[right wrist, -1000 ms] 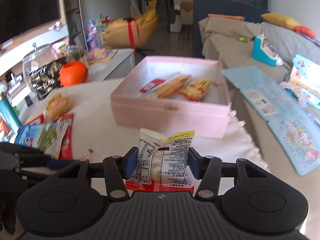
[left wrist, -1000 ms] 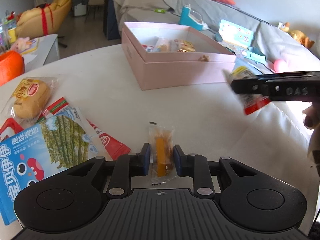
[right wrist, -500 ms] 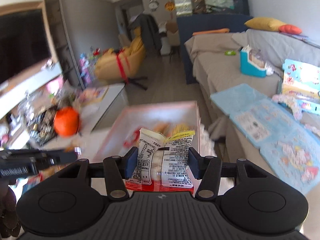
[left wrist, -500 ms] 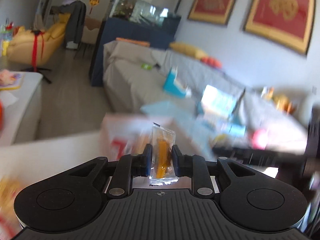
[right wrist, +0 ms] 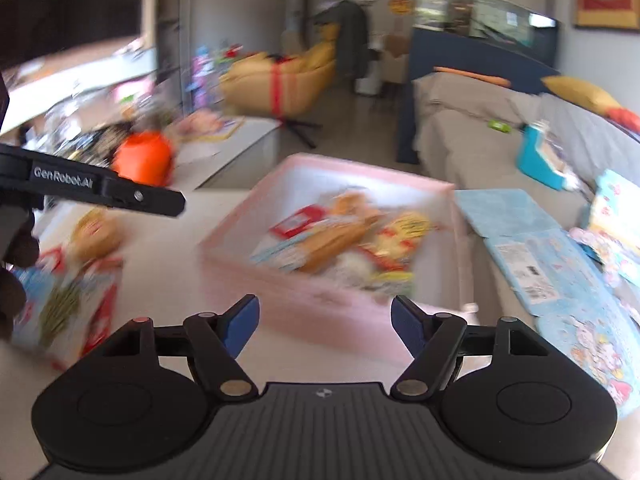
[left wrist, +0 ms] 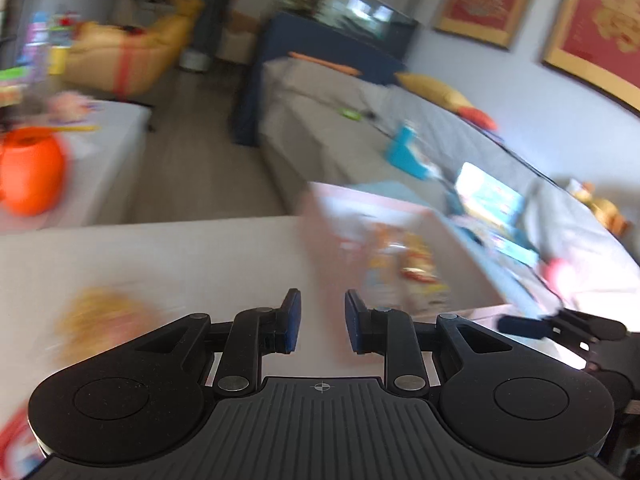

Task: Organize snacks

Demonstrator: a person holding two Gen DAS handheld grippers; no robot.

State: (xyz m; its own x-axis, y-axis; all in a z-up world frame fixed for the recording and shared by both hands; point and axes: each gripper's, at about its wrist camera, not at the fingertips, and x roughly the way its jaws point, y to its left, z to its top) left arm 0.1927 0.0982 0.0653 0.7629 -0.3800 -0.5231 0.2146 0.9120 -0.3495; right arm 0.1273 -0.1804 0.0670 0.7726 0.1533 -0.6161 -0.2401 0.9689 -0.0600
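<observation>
Pink cardboard forms the walls of the open box, which is seen at the centre of the right wrist view on a pale tabletop and is heavily smeared by motion blur. Inside it a loose heap of snack packets is made out: a red and white packet at the left, a long golden-brown one across the middle, and yellow and red wrappers at the right; printing on them cannot be read. In the left wrist view the same box is found right of centre, with its contents reduced to orange and yellow smudges.

Nothing is held by the right gripper; its blue-padded fingers are spread wide at the lower centre of its frame, just before the box's near wall. The left gripper is likewise empty, with a narrower gap kept between its pads. It is also seen as a dark bar at the left edge of the right wrist view.

More snacks are left on the tabletop at the lower left of that view: a blue packet with a green picture, red wrappers and a round yellowish bun in clear wrap. An orange pot is placed beyond them, at the upper left.
</observation>
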